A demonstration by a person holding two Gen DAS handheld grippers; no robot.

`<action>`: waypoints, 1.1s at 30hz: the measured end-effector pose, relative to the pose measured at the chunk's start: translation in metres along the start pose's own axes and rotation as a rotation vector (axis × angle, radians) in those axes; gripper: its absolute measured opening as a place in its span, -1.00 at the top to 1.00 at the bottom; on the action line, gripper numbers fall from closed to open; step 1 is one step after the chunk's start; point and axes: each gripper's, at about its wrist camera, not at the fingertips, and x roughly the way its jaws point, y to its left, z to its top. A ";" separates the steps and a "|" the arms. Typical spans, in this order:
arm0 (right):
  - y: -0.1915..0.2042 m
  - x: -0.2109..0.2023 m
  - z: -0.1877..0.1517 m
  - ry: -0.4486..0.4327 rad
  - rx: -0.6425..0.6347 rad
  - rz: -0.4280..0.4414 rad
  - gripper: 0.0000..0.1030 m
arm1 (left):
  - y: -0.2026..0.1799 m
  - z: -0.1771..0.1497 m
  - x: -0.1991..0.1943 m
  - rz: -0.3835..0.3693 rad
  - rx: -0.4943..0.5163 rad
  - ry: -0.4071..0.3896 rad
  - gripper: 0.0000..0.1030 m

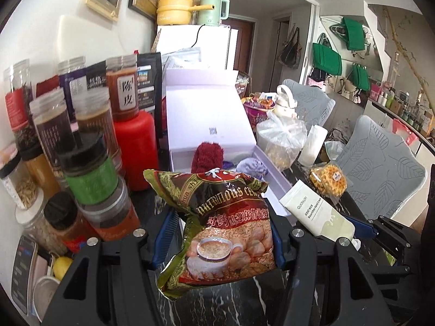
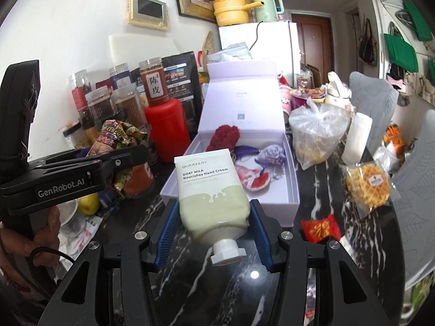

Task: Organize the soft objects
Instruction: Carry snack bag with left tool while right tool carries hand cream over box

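Observation:
My left gripper (image 1: pixel 220 233) is shut on a cereal bag (image 1: pixel 225 228), held above the black marble table in front of the open white box (image 1: pixel 212 125). My right gripper (image 2: pixel 214 231) is shut on a white hand cream tube (image 2: pixel 209 190), cap toward me, just before the box (image 2: pixel 291 198). The tube also shows in the left wrist view (image 1: pixel 315 212). The left gripper and bag show in the right wrist view (image 2: pixel 119 138). In the box lie a red fluffy item (image 2: pixel 225 135), a purple pouch (image 2: pixel 272 156) and a pink-red soft piece (image 2: pixel 252 179).
Spice jars (image 1: pixel 92 125) and a red bottle (image 1: pixel 136 146) crowd the left wall side. A plastic bag of food (image 2: pixel 315 133), a white roll (image 2: pixel 356 138), a wrapped waffle (image 2: pixel 367 182) and a red packet (image 2: pixel 320 228) lie right of the box. Grey chairs (image 1: pixel 378 163) stand at right.

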 end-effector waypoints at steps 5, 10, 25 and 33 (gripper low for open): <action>-0.006 0.002 0.021 -0.020 -0.004 -0.003 0.01 | -0.003 0.022 0.004 -0.014 0.009 -0.042 -0.13; -0.018 0.008 0.043 -0.046 -0.003 -0.010 0.01 | -0.009 0.043 0.012 -0.025 0.028 -0.077 -0.13; -0.055 0.039 0.107 -0.107 -0.003 -0.064 0.01 | -0.015 0.106 0.060 -0.060 0.052 -0.136 -0.13; -0.075 0.073 0.128 -0.106 0.032 -0.071 0.01 | -0.017 0.120 0.091 -0.037 0.058 -0.141 -0.13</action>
